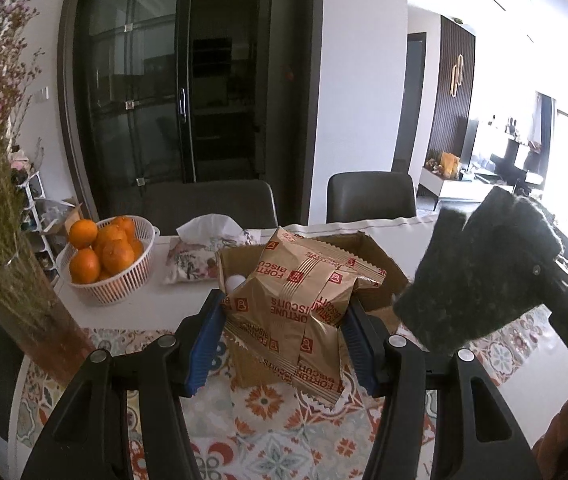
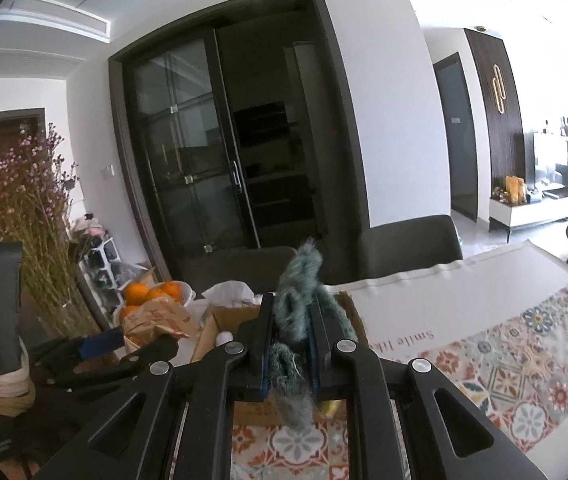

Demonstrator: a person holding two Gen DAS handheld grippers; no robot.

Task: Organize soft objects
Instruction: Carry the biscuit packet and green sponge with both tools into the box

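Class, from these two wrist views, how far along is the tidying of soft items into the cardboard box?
Done: hard to say; the cardboard box shows only a small white object.
In hand: the left gripper clamps biscuit packets; the right gripper pinches a fuzzy grey-green glove.
Left: putting both away.

White walls (image 2: pixel 396 120), dark glass doors (image 1: pixel 136 92), grey chairs (image 1: pixel 372 196)
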